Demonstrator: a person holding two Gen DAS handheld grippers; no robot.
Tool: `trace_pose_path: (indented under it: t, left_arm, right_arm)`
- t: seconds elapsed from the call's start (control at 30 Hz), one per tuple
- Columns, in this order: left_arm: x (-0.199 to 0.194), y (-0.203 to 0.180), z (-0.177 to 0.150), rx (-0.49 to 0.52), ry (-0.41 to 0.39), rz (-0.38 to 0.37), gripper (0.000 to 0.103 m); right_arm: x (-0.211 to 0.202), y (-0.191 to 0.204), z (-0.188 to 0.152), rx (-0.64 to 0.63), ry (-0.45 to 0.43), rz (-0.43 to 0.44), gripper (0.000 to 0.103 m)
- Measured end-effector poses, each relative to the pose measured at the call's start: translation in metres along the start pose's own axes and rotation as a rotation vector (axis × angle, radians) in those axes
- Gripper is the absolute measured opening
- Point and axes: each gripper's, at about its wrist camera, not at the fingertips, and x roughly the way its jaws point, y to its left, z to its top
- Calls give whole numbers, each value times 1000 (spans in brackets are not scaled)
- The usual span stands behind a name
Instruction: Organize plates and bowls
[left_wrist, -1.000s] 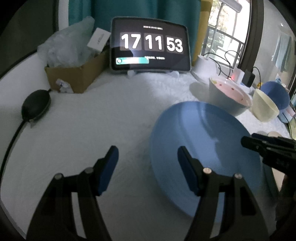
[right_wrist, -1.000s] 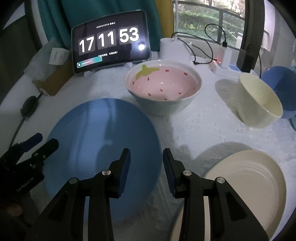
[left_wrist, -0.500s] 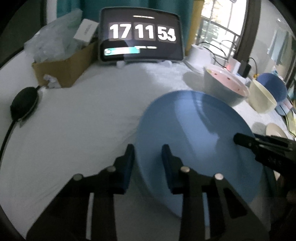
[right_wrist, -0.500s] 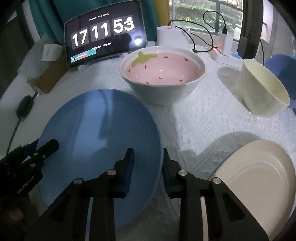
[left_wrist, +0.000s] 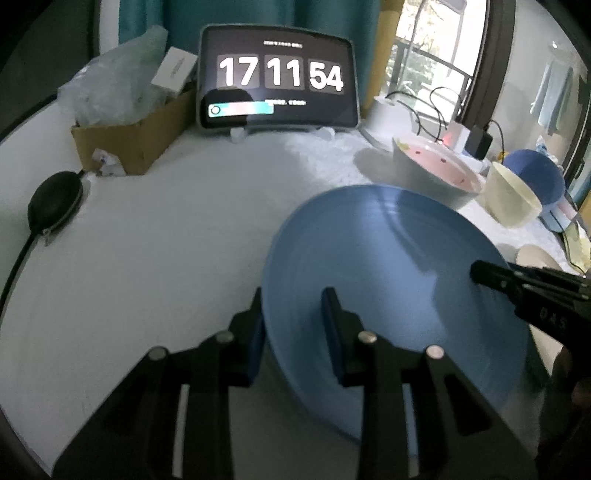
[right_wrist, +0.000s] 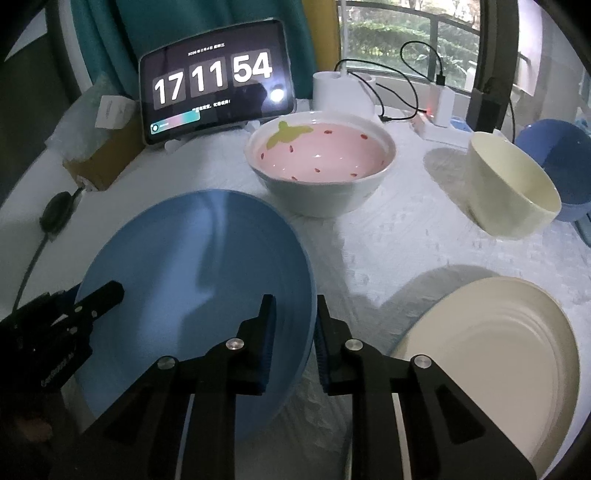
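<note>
Two grippers clamp one blue plate (right_wrist: 195, 280) from opposite edges. The left gripper (left_wrist: 293, 325) has just been closing and its pads pinch the plate's left rim; the right gripper (right_wrist: 293, 332) has just been closing too, its pads pressed on the right rim. The plate sits tilted over the white tablecloth (right_wrist: 388, 240). Just behind it stands a strawberry-patterned bowl (right_wrist: 321, 166), with a cream bowl (right_wrist: 513, 188) and a blue bowl (right_wrist: 557, 162) to its right. A cream plate (right_wrist: 491, 354) lies near the right gripper. A tablet clock (right_wrist: 214, 77) stands at the back.
</note>
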Motion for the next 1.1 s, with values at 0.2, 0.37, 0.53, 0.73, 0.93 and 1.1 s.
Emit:
trace_pose_path:
  t: [0.2,0.37,0.53,0.73,0.93,1.1]
  left_arm:
    - [-19,-2,-3,-13,-35,9,30]
    - [-36,-8,-5,-4,-62,10,30]
    - [-47,-20,-7,5,-81,0,30]
    - [-56,-37,-11,21,-86,-23,30]
    - [-64,-58,-12,43,-91,-38,30]
    - [-66,-79,-15,68,-84,-55,30]
  right_arm:
    - [-17,5,-4,-22,-32,5,21]
    - [-32,4,-6,-21,-63,12,21]
    - [-48,-4,-9,-12,-90,5,21]
    - [-63,-19,-14,7,-112,-7,21]
    - [-77,-36,-21,30,-129,-16,21]
    - [-85,-55,-27,56,-140,-25,21]
